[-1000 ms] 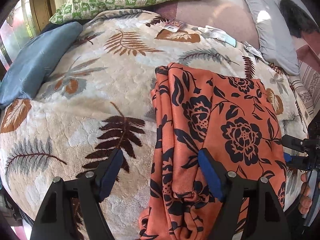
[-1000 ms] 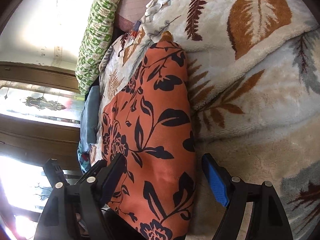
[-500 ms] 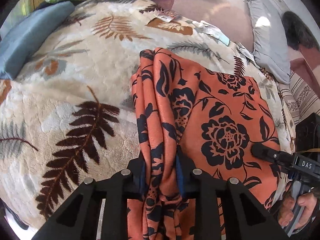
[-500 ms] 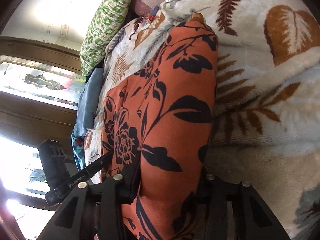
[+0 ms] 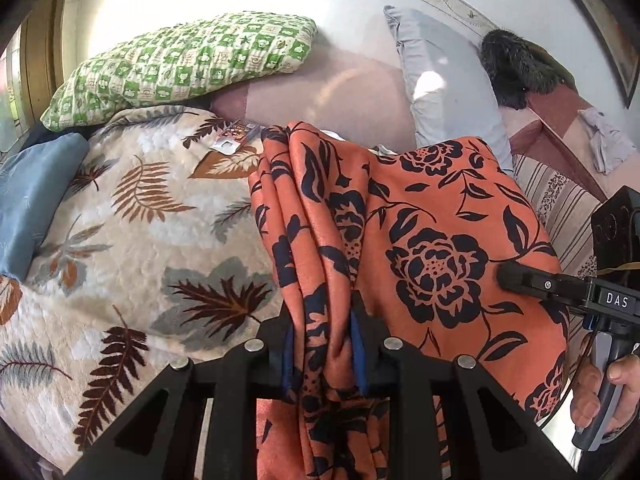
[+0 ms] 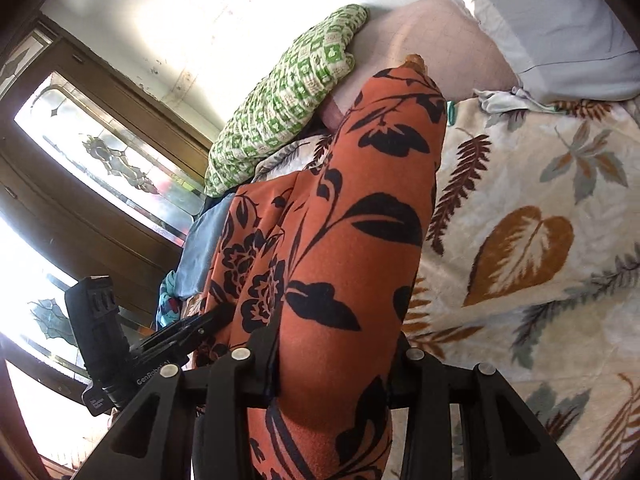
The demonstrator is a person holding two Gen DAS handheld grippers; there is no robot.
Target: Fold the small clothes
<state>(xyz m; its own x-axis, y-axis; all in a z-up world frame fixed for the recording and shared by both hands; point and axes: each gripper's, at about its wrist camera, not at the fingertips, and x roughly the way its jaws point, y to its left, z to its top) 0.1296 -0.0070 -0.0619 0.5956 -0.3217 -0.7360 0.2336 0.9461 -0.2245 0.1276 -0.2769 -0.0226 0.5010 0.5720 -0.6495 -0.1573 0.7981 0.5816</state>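
Left tool (image 5: 322, 354) was clamped tight on a bunched edge of the orange floral garment (image 5: 432, 232), its blue pads squeezing the gathered folds from both sides. Jaws had just been closing there, and the cloth sat right between them. It angled downward over the bed, with the leaf-print blanket (image 5: 152, 240) spreading out toward nine o'clock.

Right tool (image 6: 336, 376) was clamped too, gripping a thick fold of the same garment (image 6: 352, 216), jaws also just closed with the fabric between them. From the left wrist view that tool (image 5: 516, 276) reached in from three o'clock, its black finger lying against the cloth, and the person's hand (image 5: 604, 396) wrapped the grey handle down at four o'clock.

Garment stretched between the two tools, raised off the blanket at the gripped end, its far end running up toward twelve o'clock. Green checked pillow (image 5: 180, 64) lay at eleven o'clock, a blue cushion (image 5: 28, 200) at nine, a grey pillow (image 5: 444, 84) at one.
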